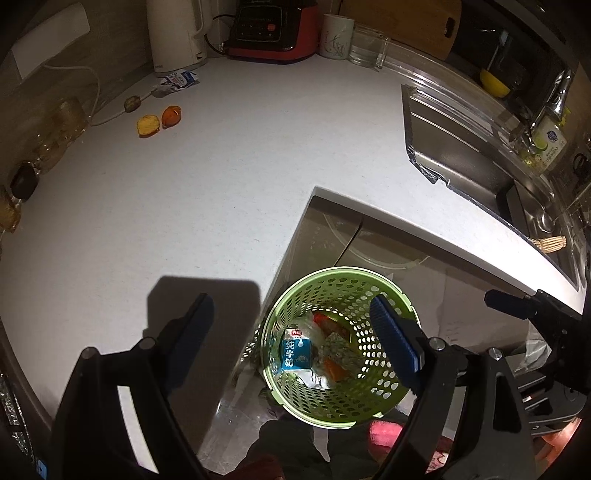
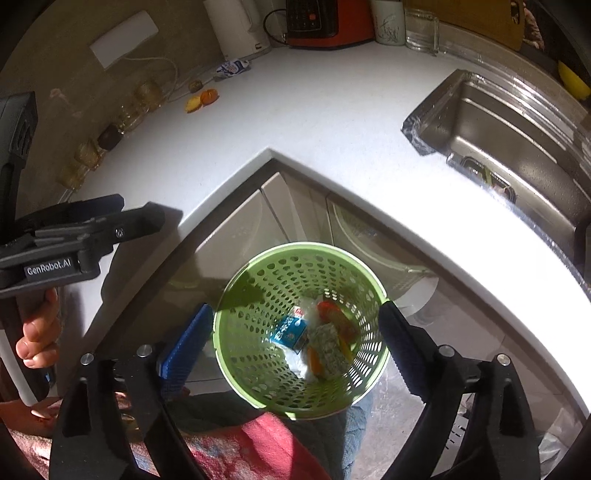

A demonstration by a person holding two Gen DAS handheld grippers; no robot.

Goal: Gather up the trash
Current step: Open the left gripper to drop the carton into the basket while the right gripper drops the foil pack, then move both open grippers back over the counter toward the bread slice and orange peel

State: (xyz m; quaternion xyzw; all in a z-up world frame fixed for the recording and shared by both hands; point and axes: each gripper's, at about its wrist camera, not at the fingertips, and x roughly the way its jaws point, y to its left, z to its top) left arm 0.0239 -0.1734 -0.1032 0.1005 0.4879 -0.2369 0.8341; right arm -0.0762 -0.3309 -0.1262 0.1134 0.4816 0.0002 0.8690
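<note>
Wide bare stretch of white worktop (image 1: 229, 184), bent round an inner corner above the floor. Green perforated bin (image 2: 258, 280) below that corner, holding a blue milk carton (image 2: 290, 332), crumpled paper and orange scraps. Left hand-held gripper (image 1: 291, 332) spread wide, empty, over the worktop edge. Right hand-held gripper (image 2: 295, 332) spread, straddling the bin. Far left: orange peel pieces (image 1: 159, 120), flattened wrapper (image 1: 177, 81). Steel sink (image 2: 517, 147) far right.

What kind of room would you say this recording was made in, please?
A home kitchen, most likely: a white corner countertop carries an electric kettle and a blender base, with a steel sink set in beside them.
</note>
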